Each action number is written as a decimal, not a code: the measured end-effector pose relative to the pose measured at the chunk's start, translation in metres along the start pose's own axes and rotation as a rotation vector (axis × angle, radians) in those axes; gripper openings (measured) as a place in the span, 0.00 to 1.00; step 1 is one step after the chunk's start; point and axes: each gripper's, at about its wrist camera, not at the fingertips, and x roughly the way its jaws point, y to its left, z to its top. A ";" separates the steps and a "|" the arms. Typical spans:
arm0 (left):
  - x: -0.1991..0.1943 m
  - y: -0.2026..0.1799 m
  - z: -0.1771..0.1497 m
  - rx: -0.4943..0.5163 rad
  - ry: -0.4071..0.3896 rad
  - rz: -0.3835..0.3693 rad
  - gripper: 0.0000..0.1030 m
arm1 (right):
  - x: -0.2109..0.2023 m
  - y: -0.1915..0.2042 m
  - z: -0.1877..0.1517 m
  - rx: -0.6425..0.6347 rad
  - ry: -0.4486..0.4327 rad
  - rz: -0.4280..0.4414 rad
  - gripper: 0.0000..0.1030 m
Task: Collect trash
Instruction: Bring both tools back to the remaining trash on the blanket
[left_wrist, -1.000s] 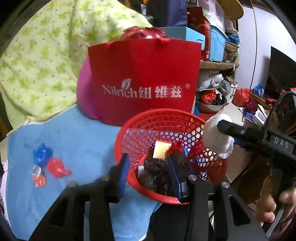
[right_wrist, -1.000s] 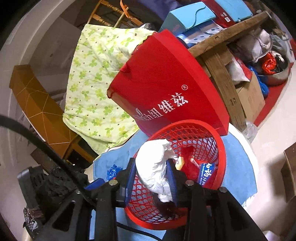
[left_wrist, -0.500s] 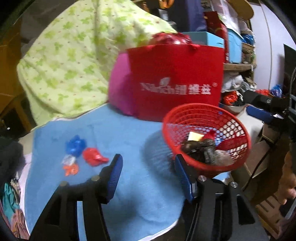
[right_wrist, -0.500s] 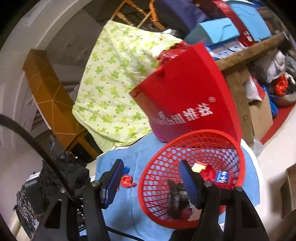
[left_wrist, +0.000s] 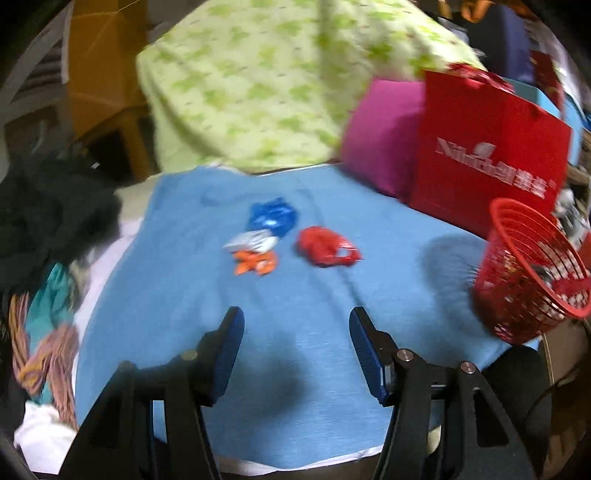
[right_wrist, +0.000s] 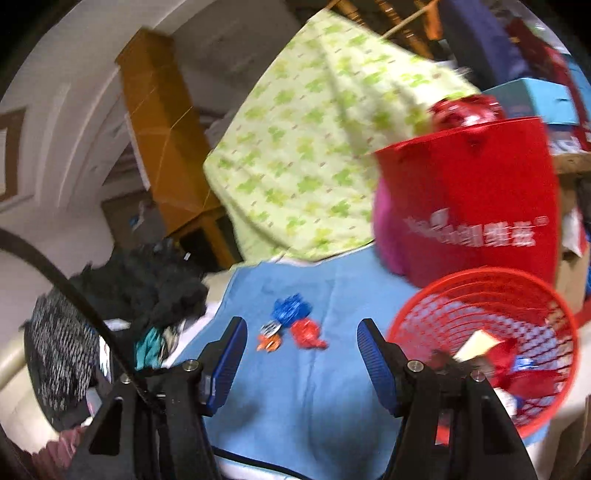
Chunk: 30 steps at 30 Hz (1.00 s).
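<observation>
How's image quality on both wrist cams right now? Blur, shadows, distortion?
Left wrist: motion blur smears the red bag lettering and the wrappers; dark gripper shadow on the blue cloth. Right wrist: quilt and red basket soft, fisheye bends the wall; the jaws stay sharp in both.

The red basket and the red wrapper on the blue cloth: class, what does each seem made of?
Red basket: looks like moulded plastic, an open lattice wall with a slight sheen. Red wrapper: probably thin foil or plastic film, crumpled and glossy, though blur leaves that open.
</observation>
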 end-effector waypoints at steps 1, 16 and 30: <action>0.000 0.006 -0.001 -0.013 -0.002 0.009 0.58 | 0.007 0.006 -0.003 -0.010 0.021 0.010 0.65; -0.009 0.069 -0.024 -0.140 -0.022 0.088 0.64 | 0.061 0.061 -0.030 -0.111 0.206 0.004 0.65; -0.047 0.096 -0.043 -0.170 -0.103 0.110 0.65 | 0.062 0.093 -0.015 -0.149 0.218 -0.108 0.65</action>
